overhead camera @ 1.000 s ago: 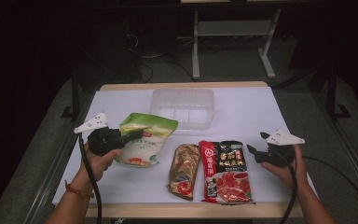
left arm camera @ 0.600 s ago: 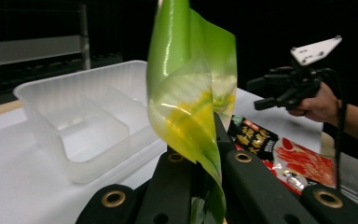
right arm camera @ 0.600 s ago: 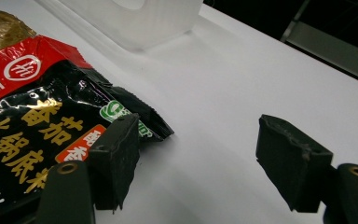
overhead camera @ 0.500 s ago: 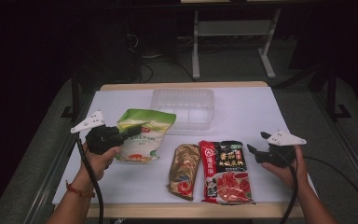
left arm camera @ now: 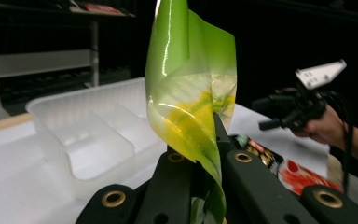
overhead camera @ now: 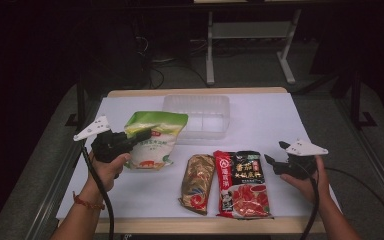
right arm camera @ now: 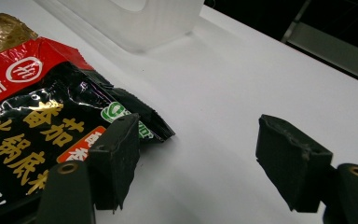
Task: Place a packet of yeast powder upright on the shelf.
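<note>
The white surface (overhead camera: 260, 120) carried everything, and its near edge was the first hazard: the red and black packet (overhead camera: 241, 182) and the gold packet (overhead camera: 198, 182) lay close to it, so a careless sweep of a forearm could have pushed either off.

The clear divided tray (overhead camera: 197, 115) stood toward the far side, just behind the raised green pouch (overhead camera: 155, 140). It looked light and thin-walled; in my judgement a pouch dragged over its rim instead of lowered in could have shoved or tipped it.

The green pouch was the thing in hand. It hung lifted off the surface at the left, in front of the tray, with the left tongs (overhead camera: 142, 134) clamped together on one edge. In the left gripper view the film (left arm camera: 191, 93) stood curled and twisted above the jaws, pinched only at a thin margin. That was the likeliest failure: slick film caught by so little could have slipped out on a quick swing, or the pouch could have folded and landed across the tray's divider, not within one compartment.

The right tongs (overhead camera: 275, 162) sat low at the right with jaws apart, holding nothing, one pad (right arm camera: 114, 156) just beside the red and black packet's corner. A small drift could have nudged that packet.
</note>
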`<state>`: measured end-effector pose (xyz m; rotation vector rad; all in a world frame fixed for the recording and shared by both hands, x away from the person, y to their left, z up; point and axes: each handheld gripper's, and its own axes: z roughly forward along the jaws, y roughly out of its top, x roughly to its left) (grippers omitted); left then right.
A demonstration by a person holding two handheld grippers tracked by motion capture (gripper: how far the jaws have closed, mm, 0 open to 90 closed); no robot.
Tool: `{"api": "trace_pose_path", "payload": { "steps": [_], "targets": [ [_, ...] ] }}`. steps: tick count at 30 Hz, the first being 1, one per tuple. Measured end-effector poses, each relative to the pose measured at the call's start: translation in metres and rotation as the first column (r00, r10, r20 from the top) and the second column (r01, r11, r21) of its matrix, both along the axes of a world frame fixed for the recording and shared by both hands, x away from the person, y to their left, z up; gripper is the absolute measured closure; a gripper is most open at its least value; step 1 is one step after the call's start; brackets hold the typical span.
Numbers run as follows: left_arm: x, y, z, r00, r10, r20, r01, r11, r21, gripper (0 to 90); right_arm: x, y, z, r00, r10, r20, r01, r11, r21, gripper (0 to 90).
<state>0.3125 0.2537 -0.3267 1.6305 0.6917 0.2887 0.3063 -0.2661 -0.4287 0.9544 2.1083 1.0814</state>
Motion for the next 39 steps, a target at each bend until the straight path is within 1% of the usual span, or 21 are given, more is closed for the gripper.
{"api": "trace_pose_path", "payload": {
  "steps": [4, 6, 9, 11, 12, 13, 15, 19, 21, 25, 26, 27, 28, 29, 30, 31, 33, 34, 37, 38, 39],
  "targets": [
    [0.004, 0.001, 0.006, 0.9993, 0.035, 0.013, -0.035, 0.9989, -0.033, 89.8, -0.001, 0.001, 0.001, 1.0000, 0.004, 0.004, -0.004, 1.000, 0.002, 29.6],
    [0.008, 0.001, 0.009, 0.9968, 0.078, 0.016, -0.077, 0.9949, -0.065, 89.8, -0.001, 0.001, 0.001, 1.0000, 0.004, 0.003, -0.004, 1.000, 0.001, 29.5],
    [0.014, -0.001, 0.011, 0.9954, 0.093, 0.022, -0.091, 0.9924, -0.083, 89.8, -0.002, 0.001, 0.001, 1.0000, 0.002, 0.003, -0.002, 1.000, 0.000, 29.6],
    [0.020, -0.001, 0.013, 0.9957, 0.093, 0.005, -0.092, 0.9900, -0.107, 89.8, -0.002, 0.001, 0.001, 1.0000, 0.000, 0.004, 0.000, 1.000, 0.003, 29.6],
    [0.020, -0.001, 0.013, 0.9957, 0.093, 0.005, -0.092, 0.9900, -0.107, 89.8, -0.002, 0.001, 0.001, 1.0000, 0.000, 0.004, 0.000, 1.000, 0.003, 29.6],
    [0.026, -0.001, 0.015, 0.9926, 0.121, 0.000, -0.121, 0.9873, -0.103, 89.8, -0.003, 0.001, 0.001, 1.0000, -0.001, 0.003, 0.001, 1.000, 0.005, 29.6],
    [0.031, -0.001, 0.016, 0.9901, 0.140, -0.008, -0.140, 0.9833, -0.116, 89.8, -0.003, 0.000, 0.001, 1.0000, -0.001, 0.002, 0.001, 1.000, 0.004, 29.6],
    [0.039, -0.003, 0.019, 0.9862, 0.166, -0.002, -0.165, 0.9790, -0.120, 89.8, -0.003, -0.001, 0.001, 1.0000, -0.002, 0.002, 0.002, 1.000, 0.002, 29.7],
    [0.049, -0.007, 0.022, 0.9802, 0.198, -0.014, -0.198, 0.9742, -0.108, 89.8, -0.004, -0.001, 0.001, 1.0000, -0.005, 0.002, 0.005, 1.000, 0.007, 29.7],
    [0.060, -0.010, 0.022, 0.9752, 0.221, -0.013, -0.221, 0.9687, -0.113, 89.8, -0.004, -0.002, 0.001, 1.0000, -0.009, 0.003, 0.009, 1.000, 0.012, 29.7],
    [0.066, -0.012, 0.021, 0.9714, 0.237, -0.014, -0.237, 0.9652, -0.110, 89.8, -0.004, -0.002, 0.001, 1.0000, -0.010, 0.001, 0.010, 1.000, 0.013, 29.7],
    [0.066, -0.012, 0.021, 0.9714, 0.237, -0.014, -0.237, 0.9652, -0.110, 89.8, -0.004, -0.002, 0.001, 1.0000, -0.010, 0.001, 0.010, 1.000, 0.013, 29.7],
    [0.073, -0.015, 0.018, 0.9678, 0.250, -0.033, -0.252, 0.9612, -0.113, 89.8, -0.005, -0.003, 0.001, 1.0000, -0.008, 0.001, 0.008, 1.000, 0.006, 29.7],
    [0.076, -0.016, 0.017, 0.9653, 0.259, -0.034, -0.261, 0.9587, -0.113, 89.9, -0.005, -0.003, 0.000, 1.0000, -0.007, 0.002, 0.007, 1.000, 0.010, 29.7],
    [0.076, -0.016, 0.017, 0.9653, 0.259, -0.034, -0.261, 0.9587, -0.113, 89.9, -0.005, -0.003, 0.000, 1.0000, -0.007, 0.002, 0.007, 1.000, 0.010, 29.7],
    [0.083, -0.019, 0.015, 0.9582, 0.282, -0.047, -0.286, 0.9510, -0.118, 89.8, -0.004, -0.004, 0.000, 0.9999, -0.012, -0.001, 0.012, 1.000, 0.013, 29.7],
    [0.090, -0.022, 0.014, 0.9531, 0.299, -0.047, -0.303, 0.9443, -0.129, 89.8, -0.004, -0.005, -0.001, 0.9999, -0.011, -0.005, 0.011, 1.000, 0.018, 29.7],
    [0.090, -0.022, 0.014, 0.9531, 0.299, -0.047, -0.303, 0.9443, -0.129, 89.8, -0.004, -0.005, -0.001, 0.9999, -0.011, -0.005, 0.011, 1.000, 0.018, 29.7],
    [0.099, -0.029, 0.014, 0.9450, 0.323, -0.049, -0.327, 0.9347, -0.139, 89.8, -0.004, -0.004, -0.002, 0.9999, -0.010, -0.006, 0.010, 1.000, 0.012, 29.8],
    [0.105, -0.036, 0.014, 0.9430, 0.327, -0.062, -0.333, 0.9322, -0.143, 89.8, -0.003, -0.004, -0.002, 0.9999, -0.014, -0.008, 0.014, 1.000, 0.016, 29.8],
    [0.105, -0.036, 0.014, 0.9430, 0.327, -0.062, -0.333, 0.9322, -0.143, 89.8, -0.003, -0.004, -0.002, 0.9999, -0.014, -0.008, 0.014, 1.000, 0.016, 29.8]
  ]
}}
